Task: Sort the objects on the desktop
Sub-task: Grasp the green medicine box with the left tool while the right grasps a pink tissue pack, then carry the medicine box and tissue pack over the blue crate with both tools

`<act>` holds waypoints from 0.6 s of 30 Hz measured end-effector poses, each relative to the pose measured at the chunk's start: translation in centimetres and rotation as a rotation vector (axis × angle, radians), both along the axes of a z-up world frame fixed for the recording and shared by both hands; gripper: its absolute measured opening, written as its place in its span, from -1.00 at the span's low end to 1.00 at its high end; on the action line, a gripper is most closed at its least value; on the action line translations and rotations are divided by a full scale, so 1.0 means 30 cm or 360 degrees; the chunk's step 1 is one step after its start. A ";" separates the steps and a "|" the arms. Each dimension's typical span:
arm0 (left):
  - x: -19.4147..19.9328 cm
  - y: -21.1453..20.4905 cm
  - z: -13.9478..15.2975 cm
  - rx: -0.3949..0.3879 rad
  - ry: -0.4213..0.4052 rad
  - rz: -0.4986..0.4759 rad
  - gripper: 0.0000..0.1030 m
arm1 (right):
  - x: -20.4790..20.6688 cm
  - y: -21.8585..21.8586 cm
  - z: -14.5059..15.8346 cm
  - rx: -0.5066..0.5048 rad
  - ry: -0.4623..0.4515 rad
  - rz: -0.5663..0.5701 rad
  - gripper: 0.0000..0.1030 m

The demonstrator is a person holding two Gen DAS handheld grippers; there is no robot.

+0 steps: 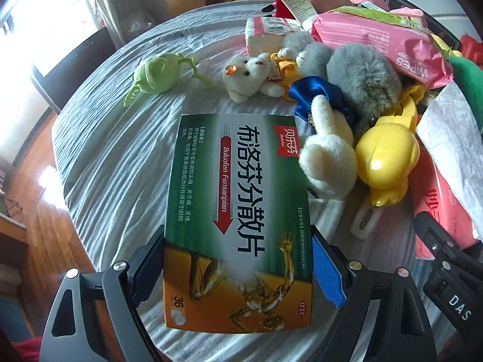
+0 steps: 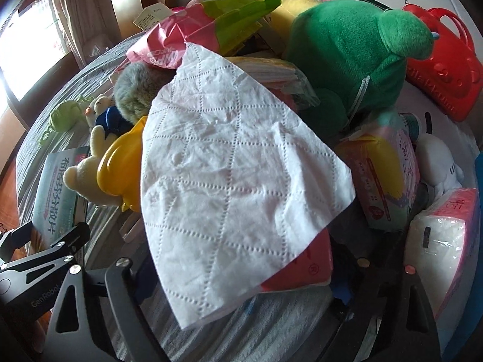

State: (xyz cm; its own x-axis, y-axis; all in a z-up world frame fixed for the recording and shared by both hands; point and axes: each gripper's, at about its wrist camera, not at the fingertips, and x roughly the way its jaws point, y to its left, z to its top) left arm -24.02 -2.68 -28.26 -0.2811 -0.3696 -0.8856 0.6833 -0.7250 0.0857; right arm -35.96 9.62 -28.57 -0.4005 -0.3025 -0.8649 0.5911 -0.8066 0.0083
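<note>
Between the two fingers of our left gripper (image 1: 238, 268) sits a green and orange medicine box (image 1: 238, 211), flat face up; the black pad on one side and the blue pad on the other both press its long edges, so the claw is pinching the box, which lies over the grey striped cloth (image 1: 120, 157) covering the table. Beyond the box's far end we note a green plush (image 1: 154, 74) lying alone on the cloth, then a small white bear (image 1: 250, 75), a cream plush rabbit (image 1: 327, 150) with a blue satin bow, a grey furry toy (image 1: 362, 75) and a yellow plastic duck (image 1: 386, 157), all crowded against one another. A pink wipes packet (image 1: 383, 45) rests on top of that pile, and a white and pink carton (image 1: 265, 34) stands behind the bear. From the right wrist camera, a quilted white tissue sheet (image 2: 235, 181) drapes out of a red tissue pack (image 2: 302, 271) and hides most of what is between our right gripper's (image 2: 241, 274) fingers; the fingers stand wide on either side of that pack, but we cannot tell whether the pads touch it. A big green plush (image 2: 356, 54) sits high in the heap, a red plastic basket (image 2: 446, 69) stands at the far right edge, its contents out of sight, and another wrapped tissue pack (image 2: 443, 241) lies near the right finger. No item visibly sits inside a container.
</note>
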 end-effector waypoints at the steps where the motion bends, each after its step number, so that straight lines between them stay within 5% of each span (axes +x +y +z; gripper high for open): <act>1: 0.007 0.006 0.012 -0.0014 0.0010 -0.0010 0.68 | 0.006 0.008 0.007 -0.0002 0.0000 -0.0006 0.71; 8: 0.062 0.045 0.127 -0.0116 0.0133 -0.0148 0.68 | 0.082 0.058 0.126 -0.0060 0.0082 -0.0070 0.69; 18: 0.149 0.045 0.394 -0.0197 0.0414 -0.0432 0.68 | 0.310 0.165 0.465 -0.0146 0.0444 -0.0268 0.69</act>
